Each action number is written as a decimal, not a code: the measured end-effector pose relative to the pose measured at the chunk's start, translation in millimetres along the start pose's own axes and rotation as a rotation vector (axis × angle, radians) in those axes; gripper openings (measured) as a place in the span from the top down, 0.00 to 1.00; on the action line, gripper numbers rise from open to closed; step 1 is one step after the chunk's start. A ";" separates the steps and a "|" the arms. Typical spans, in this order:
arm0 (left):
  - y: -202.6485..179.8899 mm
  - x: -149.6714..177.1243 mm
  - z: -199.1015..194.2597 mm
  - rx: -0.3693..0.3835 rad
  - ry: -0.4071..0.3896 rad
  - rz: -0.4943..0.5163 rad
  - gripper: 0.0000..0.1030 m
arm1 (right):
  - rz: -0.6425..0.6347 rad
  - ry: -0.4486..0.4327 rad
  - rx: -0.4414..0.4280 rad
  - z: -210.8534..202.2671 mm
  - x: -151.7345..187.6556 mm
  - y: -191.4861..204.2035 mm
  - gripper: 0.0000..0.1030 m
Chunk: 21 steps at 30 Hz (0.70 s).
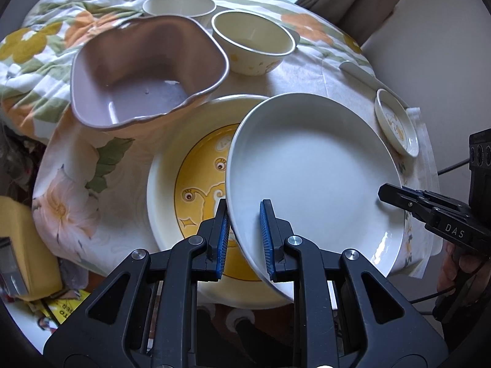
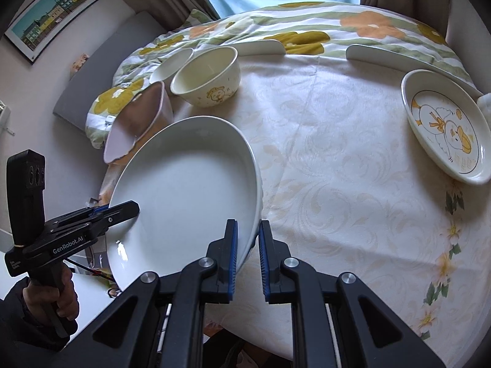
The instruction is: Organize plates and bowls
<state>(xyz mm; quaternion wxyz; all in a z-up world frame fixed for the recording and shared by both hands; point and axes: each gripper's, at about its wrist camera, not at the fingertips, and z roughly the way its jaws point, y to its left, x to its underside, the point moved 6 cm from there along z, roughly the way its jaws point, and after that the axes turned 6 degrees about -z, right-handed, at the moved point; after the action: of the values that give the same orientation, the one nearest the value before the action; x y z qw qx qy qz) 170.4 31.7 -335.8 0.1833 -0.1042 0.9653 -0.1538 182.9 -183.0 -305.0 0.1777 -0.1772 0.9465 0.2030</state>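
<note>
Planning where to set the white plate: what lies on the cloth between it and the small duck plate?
Nothing: in the right wrist view, bare tablecloth separates the white plate from the duck plate.

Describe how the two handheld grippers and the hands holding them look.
Both grippers are black, with angular cut-out linkages, silver pivot bolts and ribbed blue pads. The left gripper reads "GenRobot.AI" on its side; the right gripper reads "DAS". Each carries a black camera block. A thin dark cable trails by the right hand. The left hand has a dark sleeve.

A cloth-covered surface [image 2: 337, 159] carries a yellow plate [image 1: 172, 190] at lower centre, a mauve bowl [image 1: 138, 73] upper left, two cream bowls [image 1: 254, 43] behind, and a duck dish [image 2: 445, 128] at right.
</note>
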 end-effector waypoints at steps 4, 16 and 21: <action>8.4 -2.2 9.9 0.016 0.022 0.017 0.83 | 0.040 -0.004 0.021 6.5 2.3 1.8 0.88; 17.2 -3.3 27.7 -0.036 0.052 0.121 0.83 | 0.078 -0.023 0.053 14.8 10.4 14.5 0.88; 10.4 -4.4 28.5 -0.090 0.026 0.189 0.83 | 0.079 -0.034 0.065 15.3 10.3 15.5 0.88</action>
<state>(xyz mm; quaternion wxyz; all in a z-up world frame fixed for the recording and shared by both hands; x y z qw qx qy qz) 183.9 35.1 -363.1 0.1798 -0.0187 0.9790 -0.0938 171.6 -165.6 -317.3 0.1911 -0.1302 0.9558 0.1817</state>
